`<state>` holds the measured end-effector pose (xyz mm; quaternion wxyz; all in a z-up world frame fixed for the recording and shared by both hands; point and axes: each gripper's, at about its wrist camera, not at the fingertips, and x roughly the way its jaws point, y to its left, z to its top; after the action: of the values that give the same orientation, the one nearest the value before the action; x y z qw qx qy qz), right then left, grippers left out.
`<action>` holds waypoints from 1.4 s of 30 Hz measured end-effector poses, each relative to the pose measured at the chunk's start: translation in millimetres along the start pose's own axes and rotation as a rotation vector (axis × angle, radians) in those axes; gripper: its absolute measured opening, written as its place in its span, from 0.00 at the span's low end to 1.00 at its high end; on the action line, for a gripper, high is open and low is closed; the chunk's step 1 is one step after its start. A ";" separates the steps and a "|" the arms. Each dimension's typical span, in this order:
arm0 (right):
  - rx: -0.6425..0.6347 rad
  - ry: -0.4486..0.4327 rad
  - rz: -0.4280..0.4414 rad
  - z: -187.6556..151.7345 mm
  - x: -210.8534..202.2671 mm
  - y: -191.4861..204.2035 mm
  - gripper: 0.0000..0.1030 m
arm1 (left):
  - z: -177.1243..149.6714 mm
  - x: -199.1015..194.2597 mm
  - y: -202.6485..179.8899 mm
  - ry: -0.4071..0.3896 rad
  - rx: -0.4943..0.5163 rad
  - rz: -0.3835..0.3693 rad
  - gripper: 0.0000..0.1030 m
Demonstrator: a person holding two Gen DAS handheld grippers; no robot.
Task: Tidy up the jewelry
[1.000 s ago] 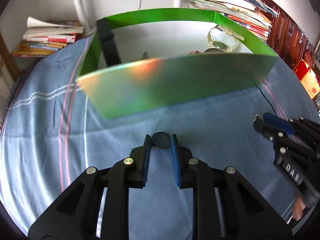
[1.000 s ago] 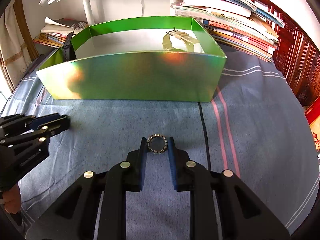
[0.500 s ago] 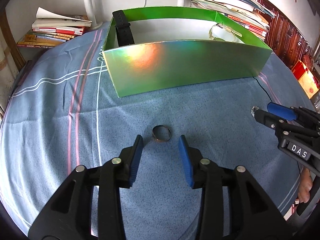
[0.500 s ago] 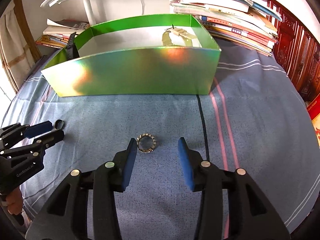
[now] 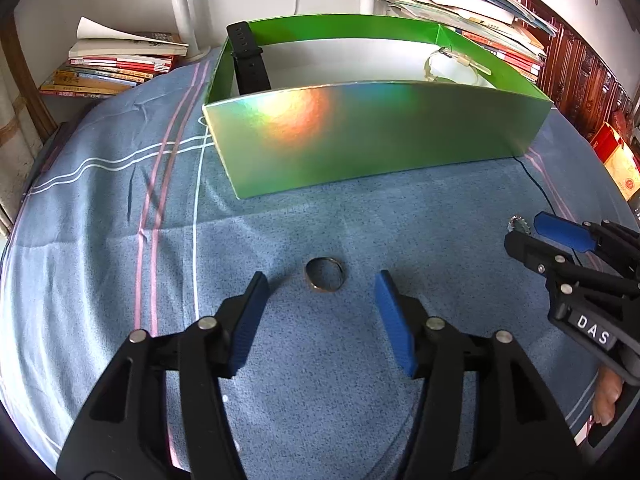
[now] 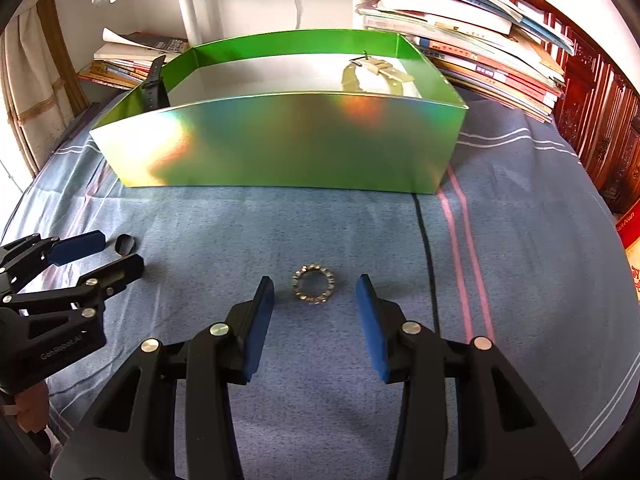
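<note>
A plain metal ring (image 5: 324,280) lies flat on the blue cloth between the fingertips of my left gripper (image 5: 322,276). Its jaws are opening and neither pad touches the ring. A studded ring (image 6: 313,283) lies on the cloth inside my right gripper (image 6: 314,280), which is open with gaps on both sides. Each gripper also appears in the other's view: the right gripper (image 5: 520,228) at the right, the left gripper (image 6: 119,248) at the left with the plain ring (image 6: 125,244). Beyond both stands a green box (image 5: 380,140) (image 6: 280,140).
Inside the box a black watch strap (image 5: 248,60) leans at the left end and a pale watch (image 5: 452,66) lies at the right end. Stacks of books (image 6: 480,40) and a white lamp post (image 5: 180,4) stand behind it. A thin dark cord (image 5: 536,184) crosses the cloth.
Both grippers stood narrow around their rings a second ago. They have spread apart, and each ring now lies free on the cloth. The box looks farther off than before.
</note>
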<state>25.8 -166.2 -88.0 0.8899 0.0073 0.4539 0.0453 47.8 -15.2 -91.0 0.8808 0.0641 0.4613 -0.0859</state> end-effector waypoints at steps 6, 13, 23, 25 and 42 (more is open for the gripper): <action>-0.033 0.006 0.039 -2.0 -0.6 13.0 0.42 | -1.5 0.6 2.2 -0.002 -0.006 0.004 0.64; -0.084 0.018 0.140 -5.6 -9.0 28.5 0.42 | -2.1 0.7 3.3 -0.004 -0.007 0.002 0.67; -0.052 0.006 0.025 6.0 -1.3 15.1 0.42 | -1.8 0.8 3.2 -0.003 -0.012 -0.003 0.67; -0.057 0.012 0.011 7.3 4.5 16.9 0.42 | -1.3 0.7 2.6 -0.007 -0.012 -0.006 0.64; -0.056 -0.019 -0.008 2.4 5.5 14.4 0.47 | -7.4 -10.2 -3.2 -0.005 0.001 -0.152 0.19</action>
<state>29.9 -151.2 -90.2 0.8941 -0.0188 0.4442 0.0542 35.4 -15.9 -86.8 0.8728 0.0292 0.4624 -0.1532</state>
